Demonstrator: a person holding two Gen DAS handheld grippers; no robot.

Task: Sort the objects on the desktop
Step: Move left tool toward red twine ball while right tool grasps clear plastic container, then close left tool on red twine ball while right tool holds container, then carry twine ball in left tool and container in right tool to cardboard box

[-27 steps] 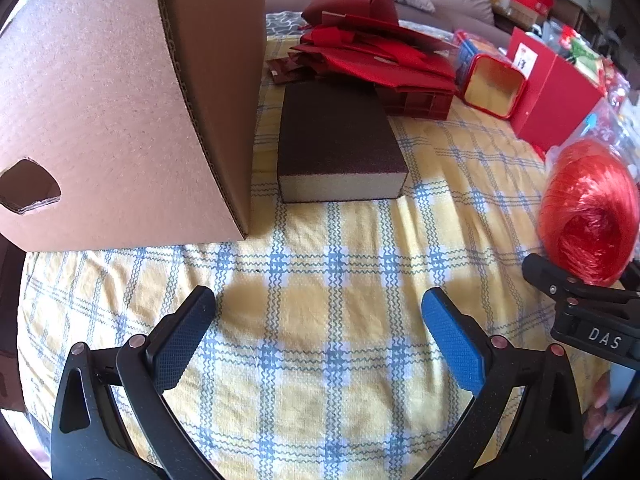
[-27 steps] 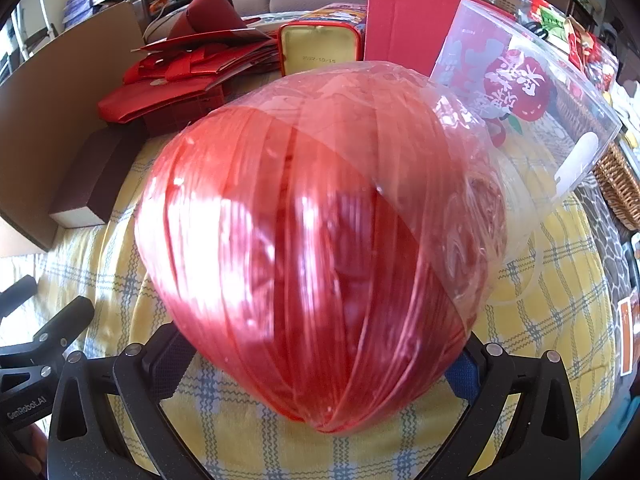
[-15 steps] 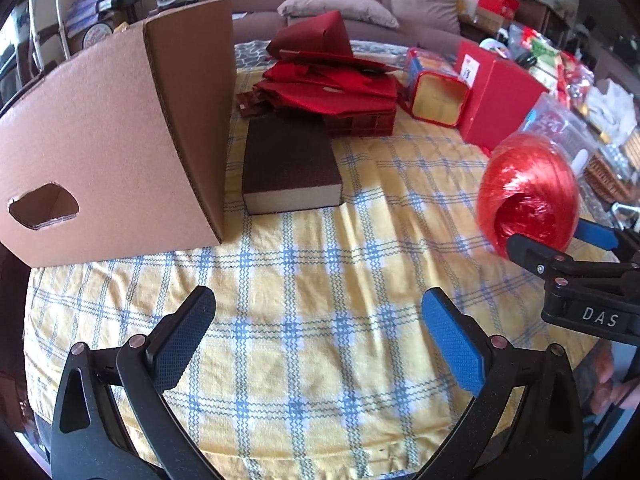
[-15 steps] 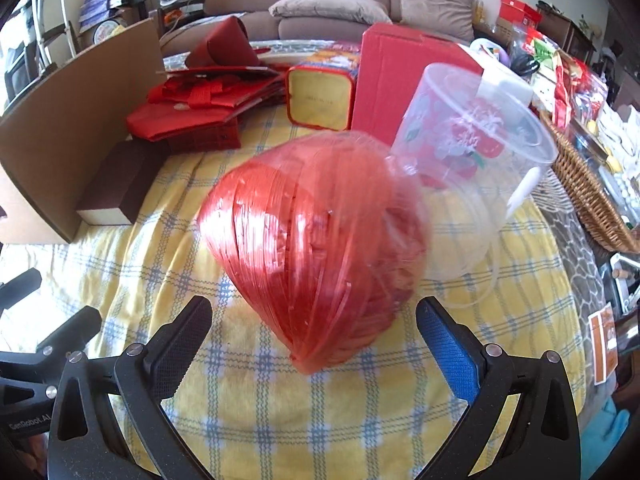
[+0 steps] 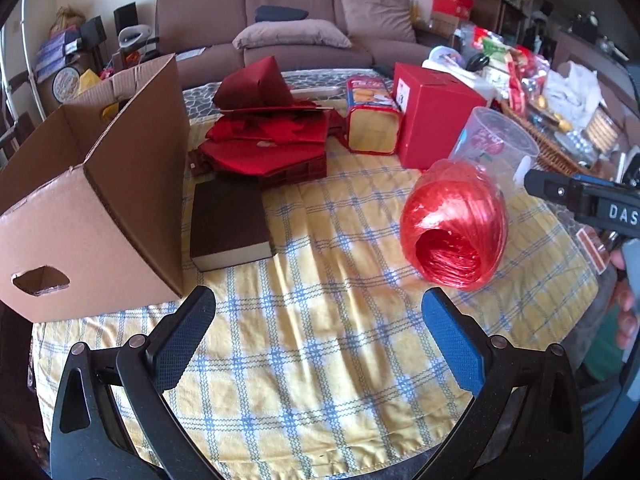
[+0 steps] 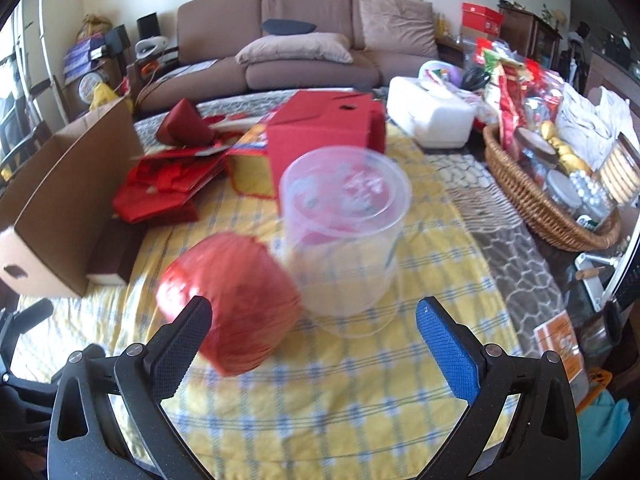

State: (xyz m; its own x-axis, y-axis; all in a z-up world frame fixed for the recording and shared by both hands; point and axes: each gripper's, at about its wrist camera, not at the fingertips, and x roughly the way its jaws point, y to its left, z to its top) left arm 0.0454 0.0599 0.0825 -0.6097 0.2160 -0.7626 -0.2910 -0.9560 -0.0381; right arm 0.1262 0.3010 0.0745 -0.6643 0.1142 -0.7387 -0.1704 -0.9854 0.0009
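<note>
Twine ball (image 5: 454, 226), red and plastic-wrapped, lies on the checked tablecloth (image 5: 320, 352) just beside the clear plastic tub (image 6: 344, 240). Left gripper (image 5: 318, 322) and right gripper (image 6: 314, 322) both stand spread wide, holding nothing.

Left claw (image 5: 318, 320) and right claw (image 6: 314, 326) wide open, empty, tilted downward.

Box (image 5: 100, 208) left, book (image 5: 228, 220) beside it — twine ball (image 5: 452, 224) right.
</note>
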